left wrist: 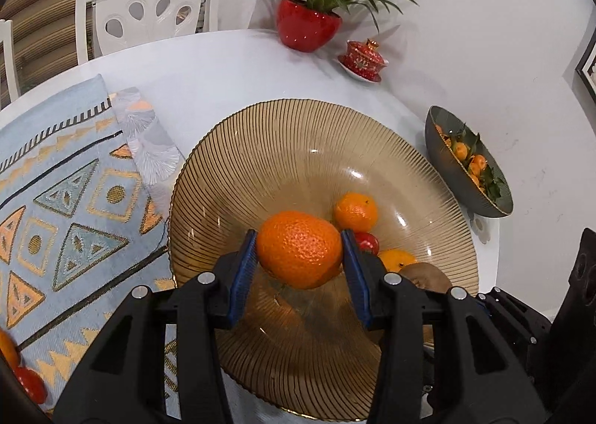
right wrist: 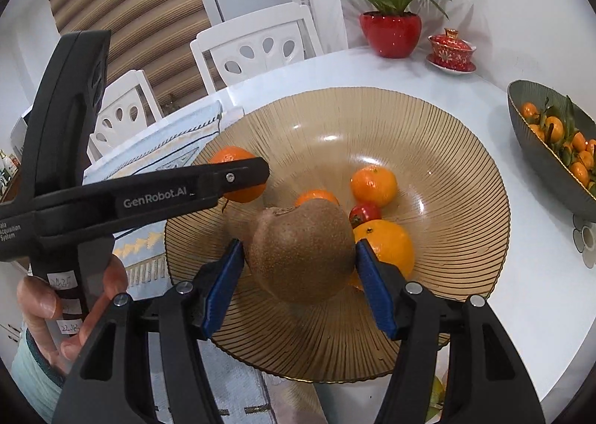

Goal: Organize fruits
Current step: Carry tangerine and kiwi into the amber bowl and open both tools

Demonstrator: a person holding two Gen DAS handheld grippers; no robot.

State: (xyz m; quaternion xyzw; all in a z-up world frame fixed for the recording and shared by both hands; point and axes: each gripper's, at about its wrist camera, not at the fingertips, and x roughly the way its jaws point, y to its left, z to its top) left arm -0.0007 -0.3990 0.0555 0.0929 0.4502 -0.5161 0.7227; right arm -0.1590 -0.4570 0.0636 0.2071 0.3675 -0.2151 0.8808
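1. Left wrist view: the left tongs (left wrist: 300,256) are closed on a large orange (left wrist: 300,253), one blue pad on each flank, the fruit hanging clear above the amber ribbed glass bowl (left wrist: 260,148). The grip sits across the widest part, probably so the round fruit cannot roll out before it is lowered.
2. The orange has a bright, pebbled skin, slightly egg-shaped, with no stem showing. Below and beyond it in the bowl lie a smaller mandarin (left wrist: 355,212), a small red fruit (left wrist: 367,242), another orange (left wrist: 396,259) and the edge of a kiwi (left wrist: 426,277).
3. The bowl sits near the middle of the white tabletop (left wrist: 223,66), its left rim overlapping a patterned blue runner (left wrist: 67,200). Two more fruits (left wrist: 22,375) wait on the runner at the tabletop's near left edge, so sorting looks unfinished.
4. Right wide view: the right tongs (right wrist: 300,260) clamp a brown kiwi (right wrist: 301,249), fuzzy and matt, stem end tilted up, held over the bowl's near side (right wrist: 465,171).
5. The left tongs reach in from the left over the bowl's left rim, a hand (right wrist: 56,308) on the handle; both fruits seem bound for the same bowl.
6. A dark oval dish of leafy mandarins (right wrist: 529,115) stands at the tabletop's right edge, well apart.
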